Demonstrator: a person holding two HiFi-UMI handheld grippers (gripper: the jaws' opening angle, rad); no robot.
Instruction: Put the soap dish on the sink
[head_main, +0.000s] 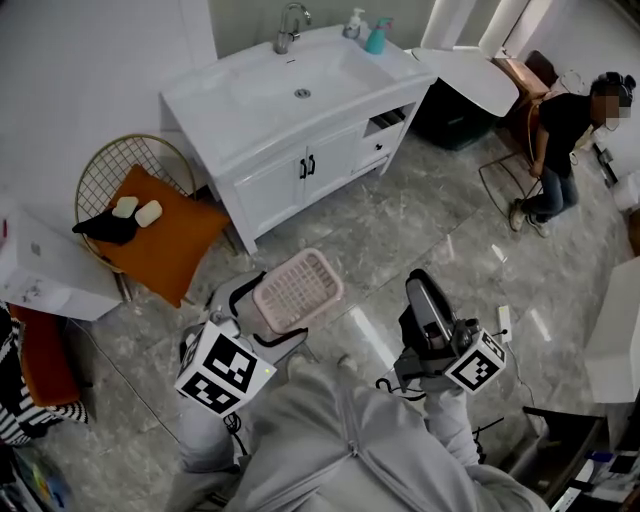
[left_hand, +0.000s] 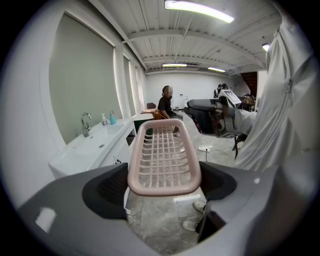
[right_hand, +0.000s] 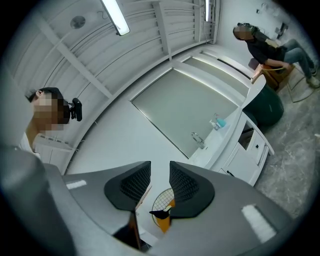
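A pink plastic soap dish with a grid bottom is held over the marble floor, and my left gripper is shut on its near end. In the left gripper view the soap dish sticks out forward between the two pads of the left gripper. The white sink on its cabinet stands about a metre ahead, seen as the sink at the left in the left gripper view. My right gripper is raised beside my body. Its jaws stand almost together with nothing between them.
A faucet and two soap bottles stand at the sink's back edge. A wire chair with an orange cushion carries a black tray with two soap bars. A person sits at the far right. A power strip lies on the floor.
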